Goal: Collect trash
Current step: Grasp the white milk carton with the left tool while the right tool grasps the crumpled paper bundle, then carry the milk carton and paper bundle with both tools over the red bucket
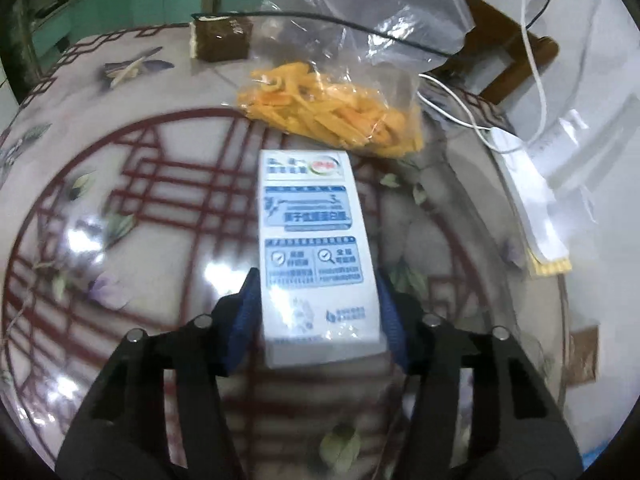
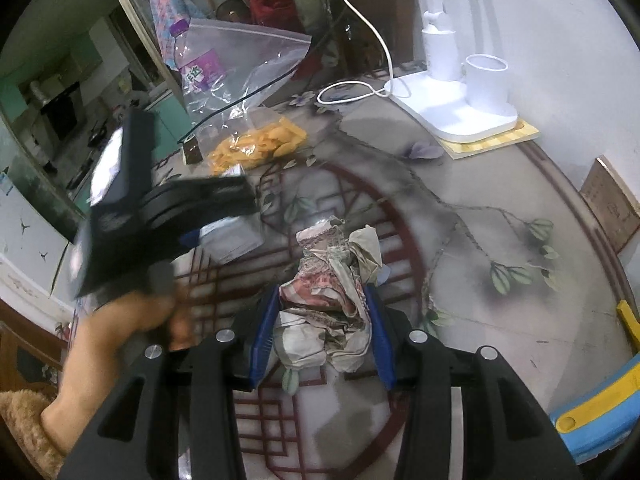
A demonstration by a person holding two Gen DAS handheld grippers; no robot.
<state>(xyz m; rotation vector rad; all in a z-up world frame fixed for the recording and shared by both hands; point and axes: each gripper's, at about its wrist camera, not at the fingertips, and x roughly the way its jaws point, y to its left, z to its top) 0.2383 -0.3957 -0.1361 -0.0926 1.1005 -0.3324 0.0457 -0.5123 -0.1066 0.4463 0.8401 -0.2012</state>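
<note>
White blue-printed carton [image 1: 316,256] lies flat beside crumpled paper [image 2: 332,296].

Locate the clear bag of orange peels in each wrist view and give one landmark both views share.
Left wrist: the bag of orange peels lies top centre, just beyond the white carton.
Right wrist: the bag is upper left of centre, behind the left gripper.
Shared landmark: the white lamp base, at the right edge in the left view.

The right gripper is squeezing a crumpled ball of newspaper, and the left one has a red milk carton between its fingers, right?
Almost. The right gripper does squeeze the crumpled newspaper ball, but the carton between the left gripper's fingers is white and blue, not red, as the left wrist view shows.
</note>
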